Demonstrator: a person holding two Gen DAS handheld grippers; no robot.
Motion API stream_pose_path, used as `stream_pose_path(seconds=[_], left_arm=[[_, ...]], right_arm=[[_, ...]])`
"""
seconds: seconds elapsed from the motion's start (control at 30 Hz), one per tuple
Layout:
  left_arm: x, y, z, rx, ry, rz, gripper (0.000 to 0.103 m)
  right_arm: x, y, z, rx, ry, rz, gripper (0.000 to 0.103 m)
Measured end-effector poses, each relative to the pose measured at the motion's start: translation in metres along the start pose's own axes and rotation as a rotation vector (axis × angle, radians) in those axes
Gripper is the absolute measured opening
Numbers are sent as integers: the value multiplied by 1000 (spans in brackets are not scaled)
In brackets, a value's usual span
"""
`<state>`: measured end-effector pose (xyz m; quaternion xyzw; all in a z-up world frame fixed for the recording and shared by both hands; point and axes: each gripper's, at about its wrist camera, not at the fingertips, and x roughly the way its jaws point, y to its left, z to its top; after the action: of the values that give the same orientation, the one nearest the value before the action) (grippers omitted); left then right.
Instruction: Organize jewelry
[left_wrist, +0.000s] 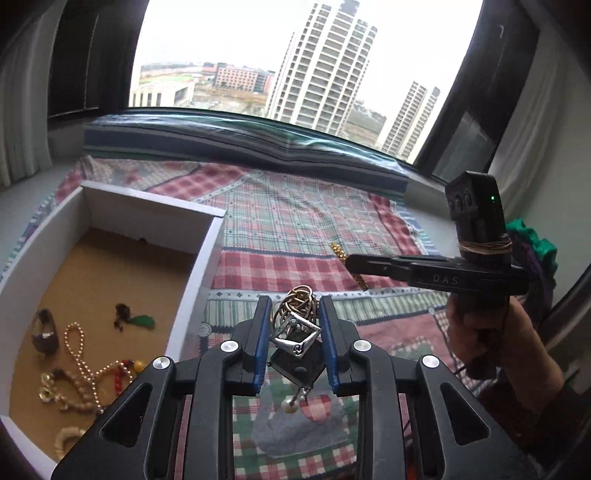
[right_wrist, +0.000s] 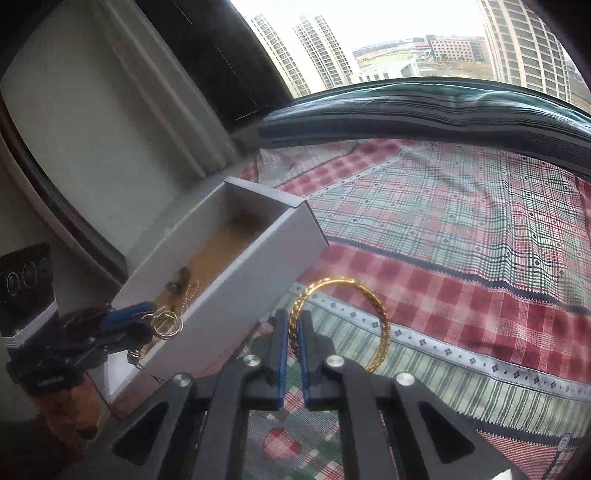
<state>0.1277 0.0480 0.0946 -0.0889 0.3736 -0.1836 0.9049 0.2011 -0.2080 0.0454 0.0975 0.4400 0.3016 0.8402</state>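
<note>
Two loads, left hand-held gripper (left_wrist: 291, 326) pinching tangled rings (left_wrist: 295, 314), right hand-held gripper (right_wrist: 293, 326) clamping gold bangle (right_wrist: 343, 321)

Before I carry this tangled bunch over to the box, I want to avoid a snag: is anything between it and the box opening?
Only the box's near white wall. The left tool holds the tangled jewelry just beside it, above the plaid cloth. The right tool, clamped on the gold bangle, is off to the other side.

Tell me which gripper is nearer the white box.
Left. The left gripper, shut on a tangled jewelry cluster, sits at the white box rim; the right gripper, shut on the gold bangle, is beside it over the quilt.
</note>
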Motion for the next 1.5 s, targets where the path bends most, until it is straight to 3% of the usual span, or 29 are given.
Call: stream_pose_path(seconds=[0.17, 0.27, 0.37, 0.5, 0.7, 0.77, 0.8, 0.83, 0.9, 0.93, 1.03, 1.1, 1.17, 1.33, 1.5], left_arm=[[-63, 45, 0, -34, -55, 106, 25], [-77, 78, -6, -67, -76, 206, 25], [-76, 117, -20, -111, -66, 302, 25], [-51, 164, -43, -190, 1, 366, 25], [-14, 192, -77, -215, 97, 470, 28], [-16, 191, -82, -217, 85, 494, 42], [-19, 189, -83, -217, 72, 504, 57], [-24, 185, -85, -212, 54, 521, 74], [-34, 176, -85, -184, 13, 574, 90], [-37, 170, -84, -164, 0, 611, 99], [-42, 158, -79, -143, -28, 805, 102], [-44, 151, -79, -164, -25, 905, 102], [-46, 145, -83, -171, -31, 903, 102], [-47, 147, -91, -272, 54, 792, 102], [-54, 145, -97, -326, 43, 805, 102]], right_arm=[[13, 66, 18, -78, -19, 105, 6], [28, 106, 28, -132, -18, 153, 6], [52, 141, 36, -189, 8, 172, 6], [101, 176, 40, -246, 82, 165, 6], [192, 209, 22, -356, 218, 46, 7], [218, 215, 15, -392, 236, -23, 9], [228, 218, 11, -414, 247, -56, 11], [235, 219, 10, -423, 256, -74, 16], [234, 218, 10, -406, 251, -67, 32], [230, 217, 10, -395, 244, -61, 35], [213, 218, 12, -400, 219, -80, 50], [200, 218, 12, -408, 193, -95, 70], [188, 217, 9, -403, 171, -100, 76], [168, 218, -6, -435, 161, -154, 82], [161, 219, -22, -473, 188, -198, 83]])
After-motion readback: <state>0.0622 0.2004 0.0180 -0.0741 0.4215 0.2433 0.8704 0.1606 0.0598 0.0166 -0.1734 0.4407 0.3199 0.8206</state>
